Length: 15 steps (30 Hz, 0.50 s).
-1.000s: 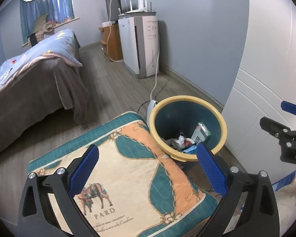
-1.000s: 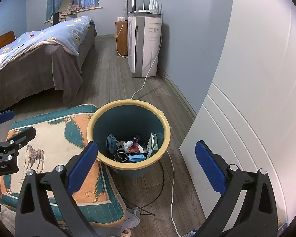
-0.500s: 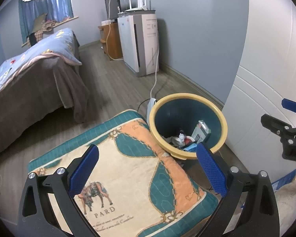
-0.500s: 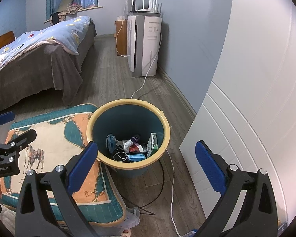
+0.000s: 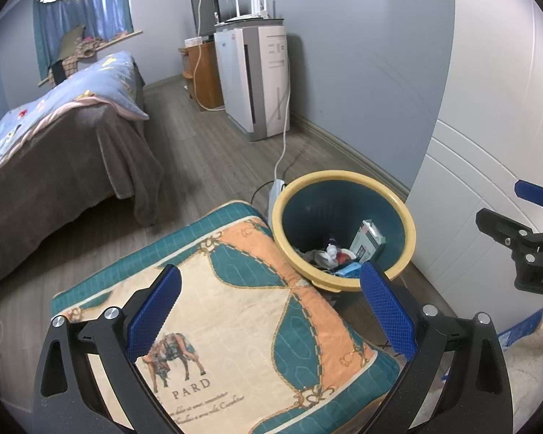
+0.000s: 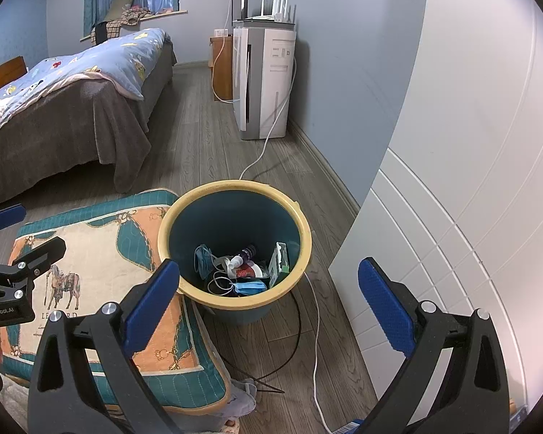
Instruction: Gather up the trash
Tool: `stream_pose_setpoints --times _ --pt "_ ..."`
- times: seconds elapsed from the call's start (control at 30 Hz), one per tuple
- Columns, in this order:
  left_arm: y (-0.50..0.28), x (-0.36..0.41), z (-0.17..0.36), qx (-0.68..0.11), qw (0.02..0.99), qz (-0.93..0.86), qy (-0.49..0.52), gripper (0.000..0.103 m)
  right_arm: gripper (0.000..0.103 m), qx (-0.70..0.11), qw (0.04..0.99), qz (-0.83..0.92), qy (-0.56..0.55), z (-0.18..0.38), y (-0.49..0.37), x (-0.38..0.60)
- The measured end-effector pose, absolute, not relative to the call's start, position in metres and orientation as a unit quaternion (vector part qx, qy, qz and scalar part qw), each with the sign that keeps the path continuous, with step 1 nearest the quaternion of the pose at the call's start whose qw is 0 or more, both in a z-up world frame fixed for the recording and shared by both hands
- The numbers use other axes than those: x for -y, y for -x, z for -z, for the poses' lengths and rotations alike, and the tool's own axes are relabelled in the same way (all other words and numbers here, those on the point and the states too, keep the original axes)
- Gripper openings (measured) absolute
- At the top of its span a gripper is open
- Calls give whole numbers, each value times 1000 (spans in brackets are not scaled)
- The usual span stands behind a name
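Observation:
A teal waste bin with a yellow rim (image 6: pixel 300 217) stands on the wood floor beside a patterned cushion (image 6: pixel 90 253); it also shows in the left wrist view (image 5: pixel 344 177). Inside lie trash items: a blue face mask (image 6: pixel 249 286), a small bottle (image 6: pixel 244 255), a green-white carton (image 6: pixel 279 264), cables. My right gripper (image 6: pixel 269 300) is open and empty, above the bin's near rim. My left gripper (image 5: pixel 269 307) is open and empty above the cushion (image 5: pixel 235 307), left of the bin.
A bed with a blue quilt (image 6: pixel 72 83) lies to the left. A white air purifier (image 6: pixel 268 79) stands at the blue wall, its cord (image 6: pixel 315 325) running past the bin. A white panelled wardrobe (image 6: pixel 452 217) is close on the right. Black wires (image 6: pixel 289 354) lie on the floor.
Both grippers have drifted slightly; the bin sits a little lower and nearer in the left wrist view. Both stay open and empty.

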State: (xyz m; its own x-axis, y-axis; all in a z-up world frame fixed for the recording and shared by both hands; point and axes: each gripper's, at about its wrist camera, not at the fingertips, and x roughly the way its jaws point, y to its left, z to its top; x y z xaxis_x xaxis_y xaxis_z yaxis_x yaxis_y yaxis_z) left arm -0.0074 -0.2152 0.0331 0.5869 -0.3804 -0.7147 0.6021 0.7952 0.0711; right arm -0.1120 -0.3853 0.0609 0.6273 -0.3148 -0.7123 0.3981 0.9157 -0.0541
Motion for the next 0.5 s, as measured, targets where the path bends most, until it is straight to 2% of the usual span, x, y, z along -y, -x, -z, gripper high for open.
stream_pose_setpoints --times 0.5 --pt "7 214 -32 -360 876 281 -154 98 97 -384 900 197 -54 -61 112 386"
